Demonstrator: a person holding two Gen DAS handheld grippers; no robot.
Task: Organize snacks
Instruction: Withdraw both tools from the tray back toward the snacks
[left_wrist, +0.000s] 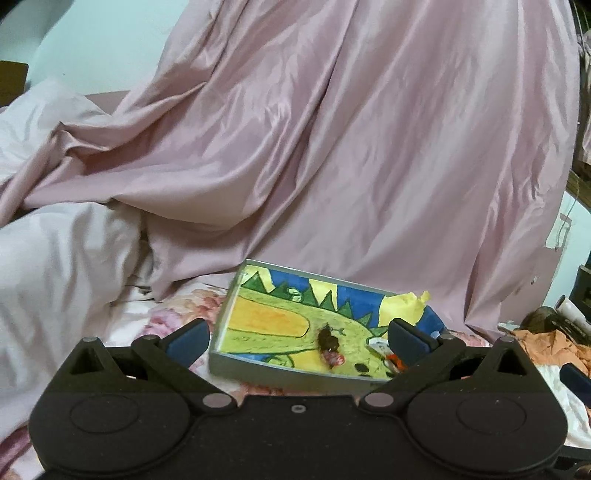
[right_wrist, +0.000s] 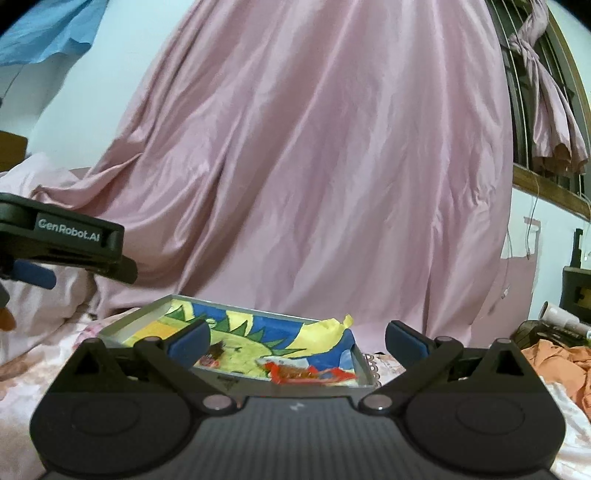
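A shallow grey tray (left_wrist: 236, 371) lined with a bright green, yellow and blue drawing lies on the floral bedsheet. A small dark wrapped snack (left_wrist: 328, 341) with a pink end rests on its middle. A red-wrapped snack (right_wrist: 310, 374) lies at the tray's (right_wrist: 364, 360) near right corner, and a small dark and red snack (right_wrist: 212, 356) sits beside the left finger. My left gripper (left_wrist: 297, 338) is open just in front of the tray, holding nothing. My right gripper (right_wrist: 297, 341) is open too, over the tray's near edge. The left gripper's body (right_wrist: 70, 236) shows at the far left.
A large pink satin sheet (left_wrist: 332, 147) drapes behind the tray like a wall. White bedding (left_wrist: 62, 266) is bunched at the left. Orange cloth (right_wrist: 561, 360) and clutter sit at the right, near a barred window (right_wrist: 532, 92).
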